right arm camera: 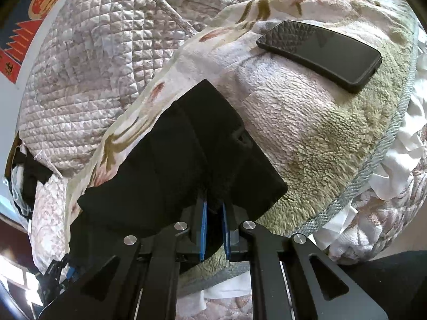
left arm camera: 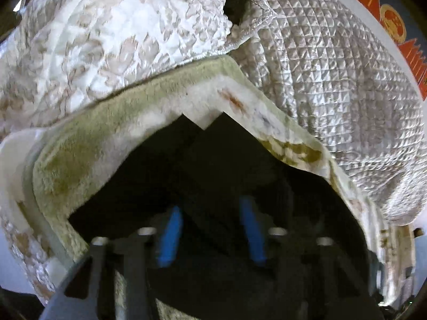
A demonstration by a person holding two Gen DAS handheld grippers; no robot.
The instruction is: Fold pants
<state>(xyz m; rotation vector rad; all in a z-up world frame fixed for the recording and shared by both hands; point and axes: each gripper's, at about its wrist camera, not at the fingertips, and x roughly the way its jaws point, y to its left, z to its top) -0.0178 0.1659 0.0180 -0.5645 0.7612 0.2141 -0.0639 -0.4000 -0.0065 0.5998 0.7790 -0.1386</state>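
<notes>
The black pants lie folded on a fleece blanket, one end hanging toward me. My right gripper is shut on the near edge of the pants, its blue pads close together with cloth pinched between them. My left gripper shows at the lower left of the right wrist view, by the pants' left end. In the left wrist view the pants fill the dark middle. There the left gripper has its blue pads apart with black cloth around them. Whether they press on the cloth is not clear.
A black phone lies on the blanket beyond the pants. A quilted cover is heaped at the left, seen also as a quilt in the left wrist view. A red and orange poster hangs on the wall behind.
</notes>
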